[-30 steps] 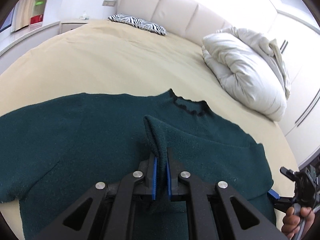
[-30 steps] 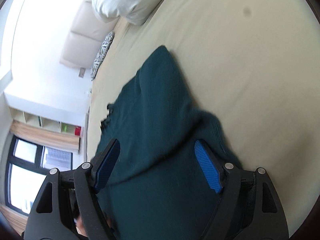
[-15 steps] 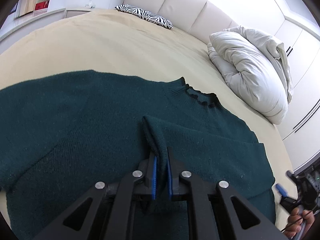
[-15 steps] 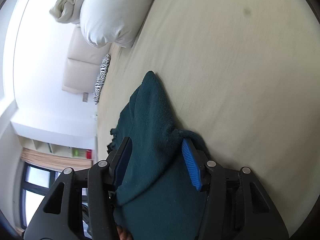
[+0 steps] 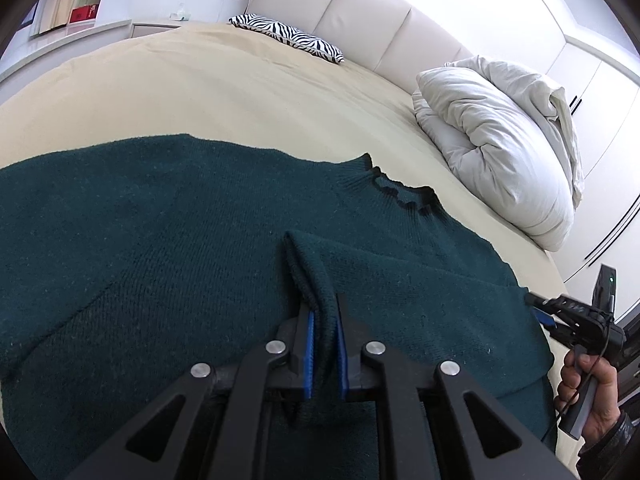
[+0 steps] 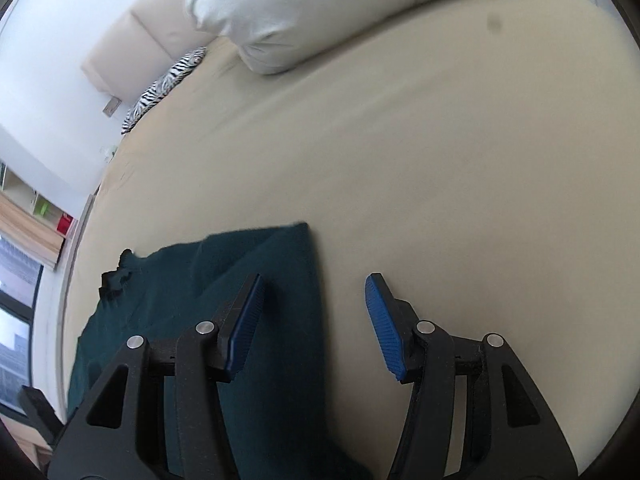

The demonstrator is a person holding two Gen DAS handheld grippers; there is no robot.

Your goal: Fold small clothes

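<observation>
A dark green knit sweater (image 5: 160, 248) lies spread on the beige bed, its neck opening (image 5: 400, 192) toward the headboard. My left gripper (image 5: 324, 344) is shut on a pinched fold of the sweater, a sleeve end laid over the body. My right gripper (image 6: 316, 320) is open and empty, straddling the sweater's right edge (image 6: 280, 320); its left finger is over the fabric, its right finger over bare sheet. The right gripper also shows in the left wrist view (image 5: 560, 312) at the sweater's right side.
A white duvet bundle (image 5: 500, 140) lies at the right near the cream headboard (image 5: 360, 12). A zebra-print pillow (image 5: 288, 36) sits at the bed's head. Beige sheet (image 6: 440, 160) stretches beyond the sweater. Shelves and a window stand at the left.
My right gripper has let go of the sweater, opened wide and turned to the sweater's right edge. My left gripper keeps its hold on the fold and has shifted slightly.
</observation>
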